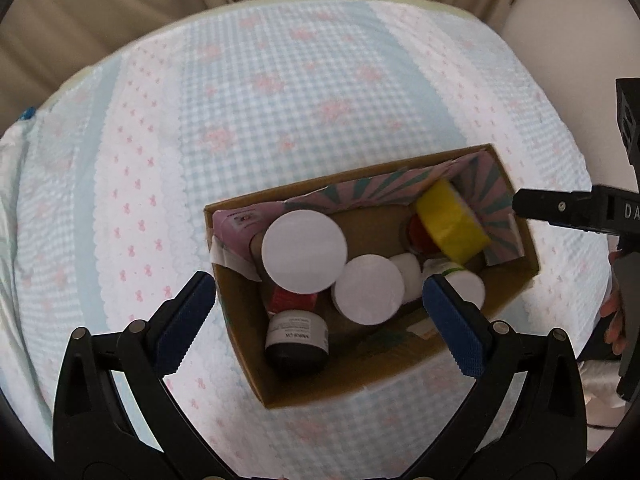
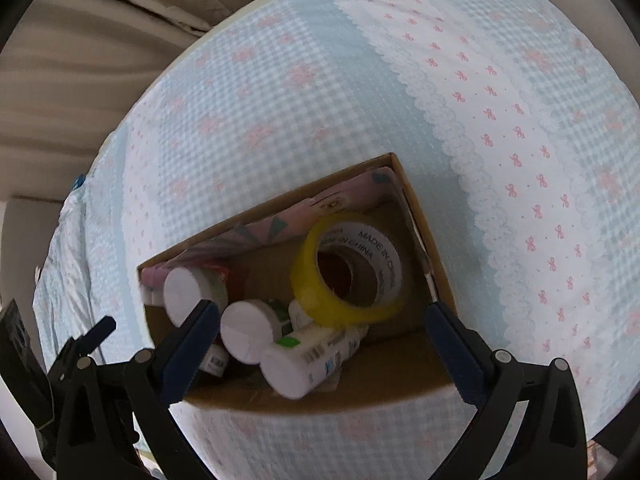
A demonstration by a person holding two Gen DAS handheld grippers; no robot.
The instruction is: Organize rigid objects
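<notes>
An open cardboard box [image 1: 516, 276] [image 2: 436, 268] stands on the checked bedspread. It holds several white-capped bottles [image 1: 304, 252] [image 2: 248, 330], a dark jar [image 1: 296, 340], a red item [image 1: 290, 300] and a yellow tape roll [image 1: 450, 224] [image 2: 348, 272] leaning in the far right corner. A white bottle [image 2: 308, 358] lies on its side at the box's near wall. My left gripper [image 1: 316, 320] hovers open and empty above the box. My right gripper [image 2: 320, 344] hovers open and empty over the box's right half; it also shows in the left wrist view [image 1: 560, 208].
The pale blue and pink bedspread [image 1: 280, 100] [image 2: 520, 140] lies all around the box. Beige curtains [image 1: 120, 0] [image 2: 80, 60] hang behind the bed. Pink patterned paper [image 1: 384, 188] lines the box's far wall.
</notes>
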